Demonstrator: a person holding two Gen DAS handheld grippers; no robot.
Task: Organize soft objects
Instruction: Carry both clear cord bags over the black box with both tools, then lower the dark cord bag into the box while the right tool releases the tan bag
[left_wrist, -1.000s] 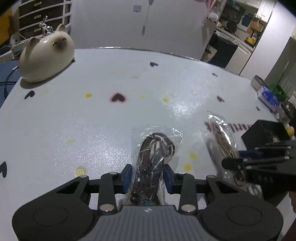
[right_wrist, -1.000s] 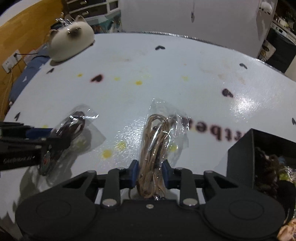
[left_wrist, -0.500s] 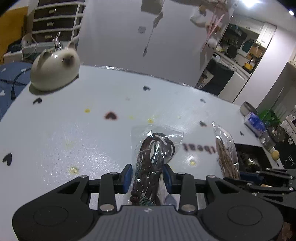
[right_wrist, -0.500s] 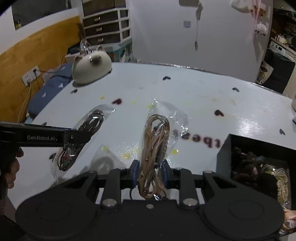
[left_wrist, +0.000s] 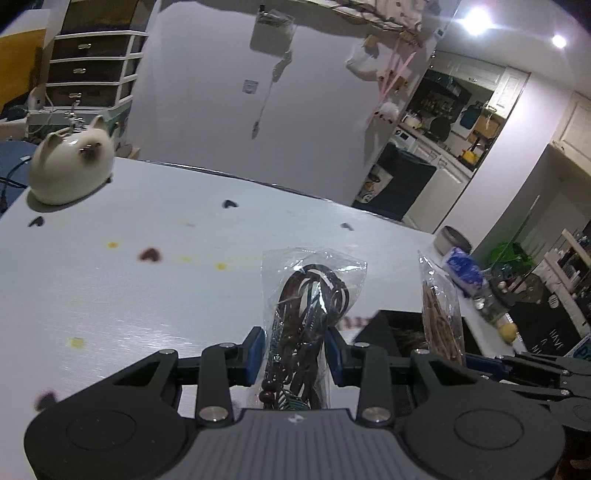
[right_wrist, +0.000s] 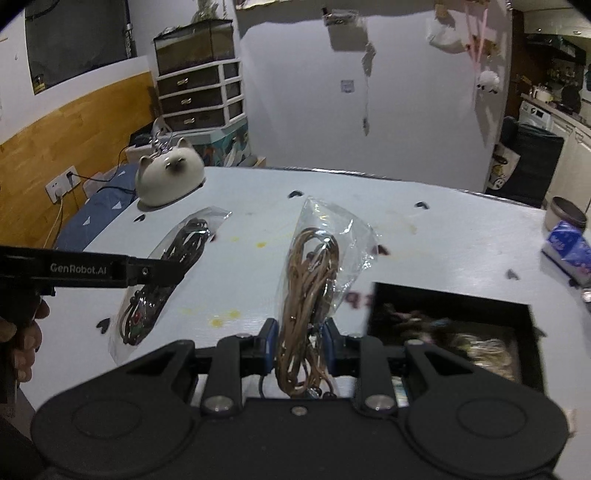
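My left gripper (left_wrist: 295, 349) is shut on a clear bag of dark brown cords (left_wrist: 310, 306) and holds it up above the white table (left_wrist: 129, 280). The bag also shows in the right wrist view (right_wrist: 166, 273). My right gripper (right_wrist: 301, 341) is shut on a clear bag of tan cords (right_wrist: 310, 277), also lifted; it shows in the left wrist view (left_wrist: 441, 317). A black box (right_wrist: 454, 332) with several cord bundles inside sits on the table to the right of the right gripper.
A cream cat-shaped ornament (left_wrist: 70, 168) stands at the table's far left corner. A blue tissue pack (right_wrist: 567, 247) and a round tin (right_wrist: 565, 214) sit at the far right edge. A drawer unit (right_wrist: 201, 96) stands beyond the table.
Both grippers have lifted their bags off the table and tilted upward. The black box has come closer in both views.
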